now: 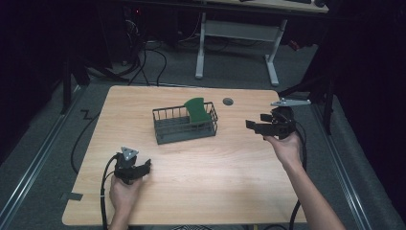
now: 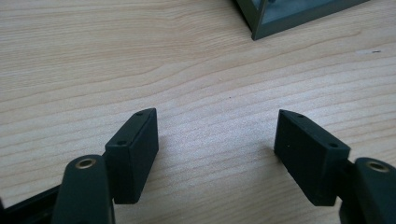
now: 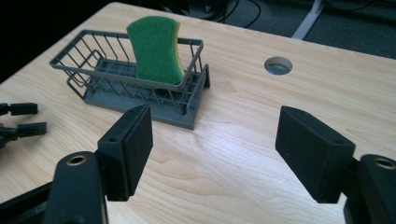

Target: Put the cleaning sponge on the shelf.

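Tabletop (image 1: 201,187) of pale wood grain, rounded corners, a small round cable hole (image 1: 228,101) near its far edge. Grey wire basket (image 1: 184,125) stands a little beyond the middle of the tabletop, long side slightly skewed, on a solid grey base; open at the top. Green sponge (image 1: 197,110) stands on edge inside the basket at its right end, leaning against the far rim, top sticking up above the wire; in the right gripper view a thin yellow layer shows along the sponge's back edge (image 3: 156,50). Right hand-held gripper (image 1: 252,125) held in the air to the right of the basket, well apart from it, jaws pointing left toward the basket; jaws spread wide with nothing between them, bare wood showing in the gap in the right gripper view. Left hand-held gripper (image 1: 145,166) sits low at the near left of the tabletop, gripped by the person's left hand (image 1: 123,190), grey three-cornered plate on top, black cable trailing off the near edge. Its jaws are also spread, nothing between them; the left gripper view looks along them over bare wood, with a corner of the basket's base (image 2: 280,18) at the top. Both grippers clear of basket and sponge.
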The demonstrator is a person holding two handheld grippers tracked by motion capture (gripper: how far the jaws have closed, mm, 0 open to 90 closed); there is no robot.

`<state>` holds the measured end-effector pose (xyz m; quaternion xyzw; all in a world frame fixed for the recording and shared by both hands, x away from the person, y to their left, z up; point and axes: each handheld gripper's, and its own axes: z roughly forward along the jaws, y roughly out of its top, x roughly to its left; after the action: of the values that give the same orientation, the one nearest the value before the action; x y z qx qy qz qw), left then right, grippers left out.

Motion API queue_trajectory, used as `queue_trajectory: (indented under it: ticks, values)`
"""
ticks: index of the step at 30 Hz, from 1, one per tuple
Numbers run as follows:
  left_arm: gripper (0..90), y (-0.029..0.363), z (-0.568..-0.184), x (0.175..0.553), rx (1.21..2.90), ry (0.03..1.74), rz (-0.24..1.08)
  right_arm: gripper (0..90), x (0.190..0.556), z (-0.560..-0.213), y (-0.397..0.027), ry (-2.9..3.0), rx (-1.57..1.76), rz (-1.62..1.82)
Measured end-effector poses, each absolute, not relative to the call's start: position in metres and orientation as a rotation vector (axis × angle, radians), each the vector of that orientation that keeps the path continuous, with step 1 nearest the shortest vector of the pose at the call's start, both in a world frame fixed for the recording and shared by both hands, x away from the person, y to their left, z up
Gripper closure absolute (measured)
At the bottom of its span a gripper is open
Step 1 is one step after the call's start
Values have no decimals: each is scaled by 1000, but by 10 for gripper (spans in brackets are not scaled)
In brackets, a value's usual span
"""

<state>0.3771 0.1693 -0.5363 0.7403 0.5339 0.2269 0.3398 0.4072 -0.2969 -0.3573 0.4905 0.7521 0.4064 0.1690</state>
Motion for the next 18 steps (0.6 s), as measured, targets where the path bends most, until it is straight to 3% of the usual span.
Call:
queue_trajectory:
  ticks: [18]
  values:
    - [309, 169, -536, 377, 1937, 1384, 596, 298, 352, -364, -324, 2085, 1407, 1175]
